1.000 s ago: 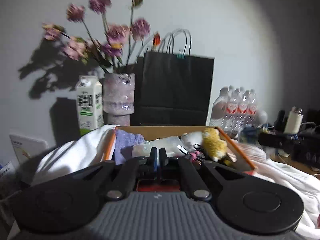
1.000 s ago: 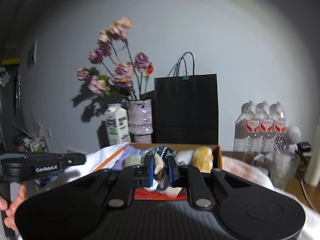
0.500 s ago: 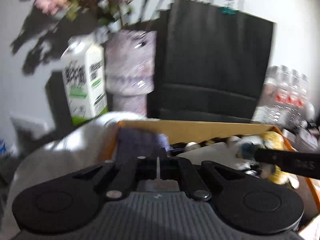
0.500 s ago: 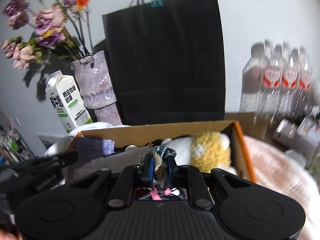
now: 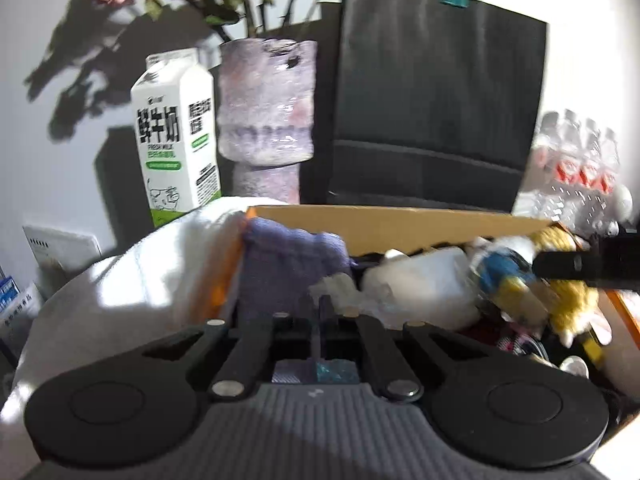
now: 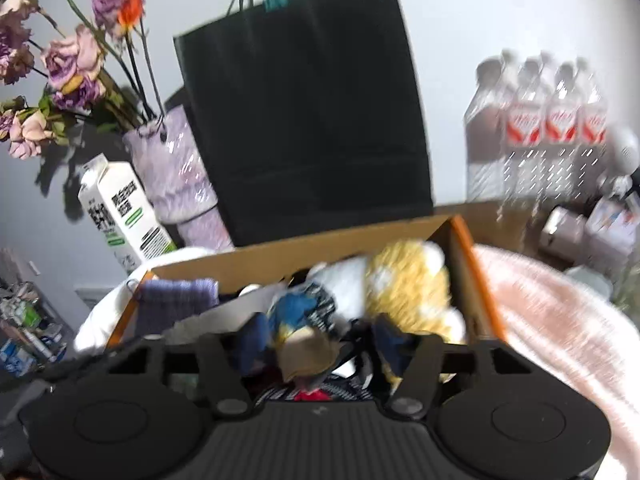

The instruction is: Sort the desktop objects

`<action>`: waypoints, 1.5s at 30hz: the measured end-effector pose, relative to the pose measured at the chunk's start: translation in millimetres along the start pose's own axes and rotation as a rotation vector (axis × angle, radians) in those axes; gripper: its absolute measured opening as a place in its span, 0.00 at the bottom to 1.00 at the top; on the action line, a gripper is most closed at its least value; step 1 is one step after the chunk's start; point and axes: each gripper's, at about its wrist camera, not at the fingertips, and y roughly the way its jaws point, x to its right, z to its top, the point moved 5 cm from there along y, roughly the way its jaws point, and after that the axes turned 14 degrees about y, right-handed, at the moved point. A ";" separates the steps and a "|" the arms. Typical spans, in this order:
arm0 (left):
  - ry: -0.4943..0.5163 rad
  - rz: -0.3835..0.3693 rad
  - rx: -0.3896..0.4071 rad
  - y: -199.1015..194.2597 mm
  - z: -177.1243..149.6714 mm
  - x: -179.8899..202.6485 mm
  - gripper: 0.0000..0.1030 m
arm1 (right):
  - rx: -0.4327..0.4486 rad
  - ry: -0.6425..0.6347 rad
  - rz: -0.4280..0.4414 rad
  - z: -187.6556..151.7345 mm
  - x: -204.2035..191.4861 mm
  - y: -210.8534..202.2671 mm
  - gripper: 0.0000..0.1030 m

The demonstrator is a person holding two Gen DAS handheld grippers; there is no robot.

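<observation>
The right tongs [image 6: 312,344] hang over the cardboard box [image 6: 280,252] and their jaws are opening. A small blue and tan packet [image 6: 304,344] sits loose between them, above the other things in the box, so this looks like the let-go step. To do it well, keep the tongs low over the box and open them all the way. Wait until the packet drops clear, then lift straight up so nothing snags.

The left tongs [image 5: 320,312] are pressed together with nothing in them, just over the near edge of the box beside a purple cloth [image 5: 288,268].

Counting: one box, one yellow plush toy [image 6: 408,284], one purple cloth, one milk carton [image 5: 176,136], one vase of flowers [image 5: 266,112], one black paper bag [image 6: 304,112]. Four water bottles [image 6: 540,120] show, though they are blurry.
</observation>
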 end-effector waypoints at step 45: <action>-0.014 0.048 0.237 -334.1 -218.7 50.0 1.00 | 0.210 -0.239 0.167 -243.5 90.1 -307.5 1.00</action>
